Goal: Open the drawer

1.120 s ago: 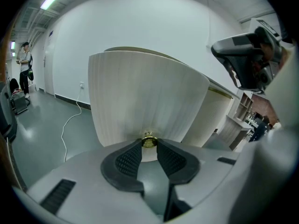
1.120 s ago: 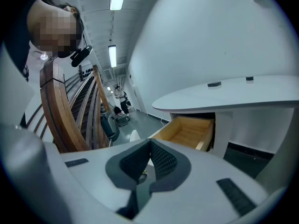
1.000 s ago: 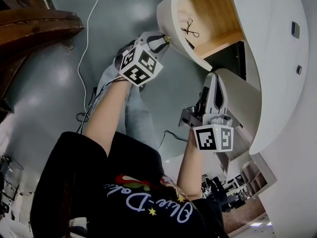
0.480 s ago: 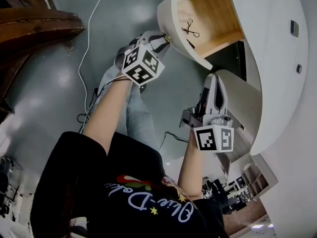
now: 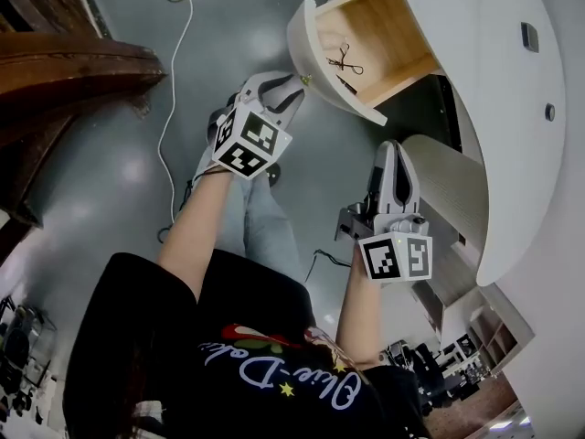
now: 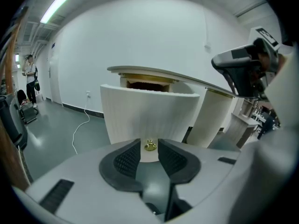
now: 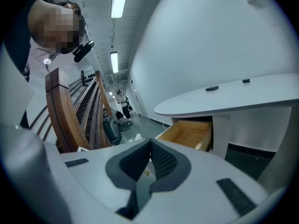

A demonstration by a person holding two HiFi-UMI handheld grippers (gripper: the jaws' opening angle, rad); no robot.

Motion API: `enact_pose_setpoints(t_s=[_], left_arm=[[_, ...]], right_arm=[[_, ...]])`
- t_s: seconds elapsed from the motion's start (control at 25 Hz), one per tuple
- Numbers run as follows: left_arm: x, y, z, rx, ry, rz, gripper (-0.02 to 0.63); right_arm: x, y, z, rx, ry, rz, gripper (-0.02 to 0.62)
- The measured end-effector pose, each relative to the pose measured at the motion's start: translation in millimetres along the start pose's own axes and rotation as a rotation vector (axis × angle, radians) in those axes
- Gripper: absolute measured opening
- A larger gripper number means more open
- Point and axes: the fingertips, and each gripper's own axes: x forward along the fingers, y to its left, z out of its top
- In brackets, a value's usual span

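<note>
The white drawer (image 5: 315, 48) stands pulled out from under the desk, showing its wooden inside (image 5: 384, 39) with a pair of scissors (image 5: 345, 60) in it. Its small brass knob (image 5: 306, 80) sits at the tips of my left gripper (image 5: 292, 85). In the left gripper view the knob (image 6: 150, 145) lies between the black pads (image 6: 127, 158) of that gripper (image 6: 149, 149), with a gap on each side. Those jaws have just been opening. My right gripper (image 5: 395, 149) hangs lower, beside the ribbed cabinet, with its jaws together and nothing in them. From its own view (image 7: 150, 143) the open drawer (image 7: 189, 133) lies ahead.
A curved white desk top (image 5: 475, 108) overhangs the drawer. A ribbed white cabinet (image 5: 448, 199) stands to the right of my right gripper. A white cable (image 5: 178, 53) trails over the grey floor, and a dark wooden structure (image 5: 64, 71) stands at the left. A person (image 6: 30, 78) stands far off.
The left gripper's jaws have spread apart around the knob and the hand has shifted a little. The drawer stays pulled out. The right gripper has kept still.
</note>
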Motion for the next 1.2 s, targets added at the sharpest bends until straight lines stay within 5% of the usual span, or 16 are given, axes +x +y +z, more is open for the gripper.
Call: enact_pose_setpoints(t_s=[0.32,1.2], left_arm=[[-48,-13,52,0.069,-0.088,0.042,0.008],[-168,-112,178,0.229,-0.209,-0.072,0.005]], right_arm=[[-25,5,21,0.023,-0.059,-0.003,0.002],[-130,53,93,0.034,-0.227,0.062,0.000]])
